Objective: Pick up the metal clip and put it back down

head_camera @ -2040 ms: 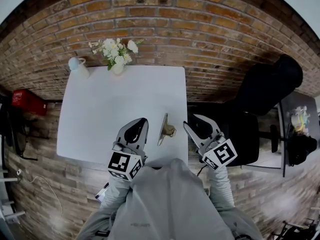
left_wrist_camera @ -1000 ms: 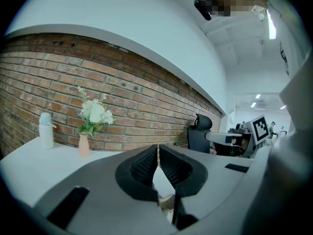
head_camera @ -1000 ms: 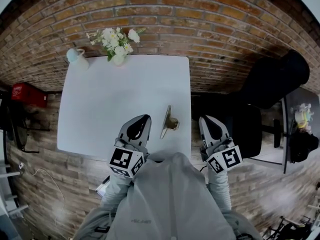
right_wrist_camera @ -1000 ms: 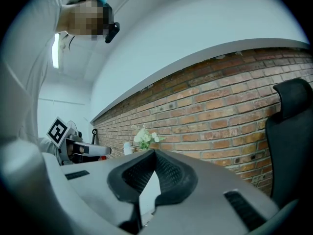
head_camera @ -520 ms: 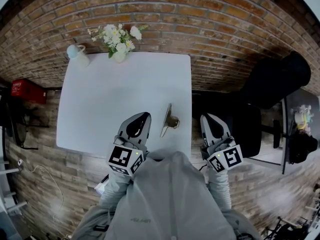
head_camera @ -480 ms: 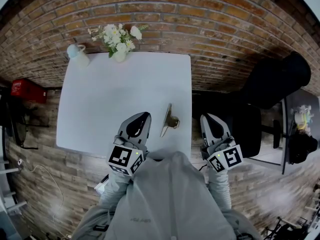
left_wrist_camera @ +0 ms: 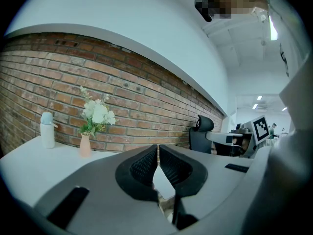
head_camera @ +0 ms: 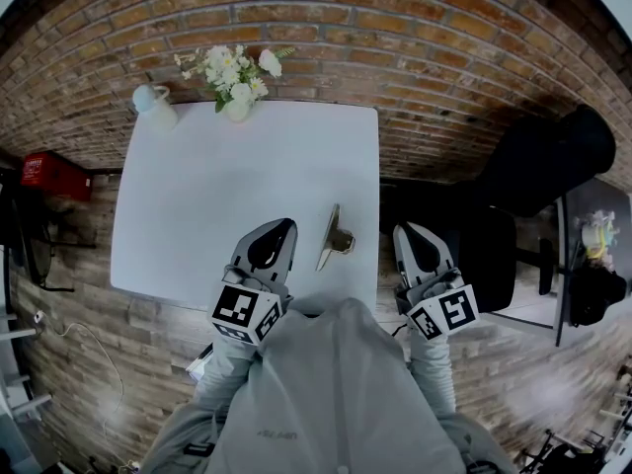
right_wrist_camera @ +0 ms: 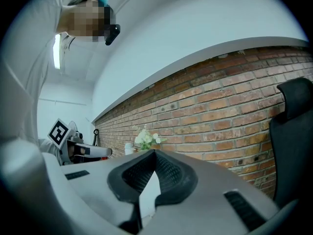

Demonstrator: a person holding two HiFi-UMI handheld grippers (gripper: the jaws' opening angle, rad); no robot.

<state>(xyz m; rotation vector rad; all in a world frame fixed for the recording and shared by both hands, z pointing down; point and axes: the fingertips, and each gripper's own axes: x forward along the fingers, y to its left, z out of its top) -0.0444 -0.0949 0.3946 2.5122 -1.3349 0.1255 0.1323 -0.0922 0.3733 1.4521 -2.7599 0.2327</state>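
Brickwork fills the backdrop: a red brick wall [head_camera: 415, 57] runs behind everything, and in both gripper views it is topped by a plain white wall. Against it stands a square white table [head_camera: 197, 196], seen from above in the head view. To the right of the table sits a black office chair [head_camera: 538, 161], well clear of the tabletop. At the bottom of the head view is the person's grey top [head_camera: 336, 393], with both sleeves reaching forward.

The left gripper [head_camera: 281, 227] hovers over the near edge of the table and tilts slightly downward. Its own view shows the two ribbed black jaws clenched tip to tip, with nothing between them. The right gripper [head_camera: 403, 231] is held level just past the table's right edge, off the tabletop. Its jaws are also pressed together and empty.

At the far edge of the table stands a small vase of white flowers [head_camera: 235, 85], and a white bottle [head_camera: 153, 109] stands near it at the far left corner.

The metal clip [head_camera: 334, 238], brass-coloured with a long flat strip, lies on the table close to the near right corner. It sits between the two grippers and neither one touches it.
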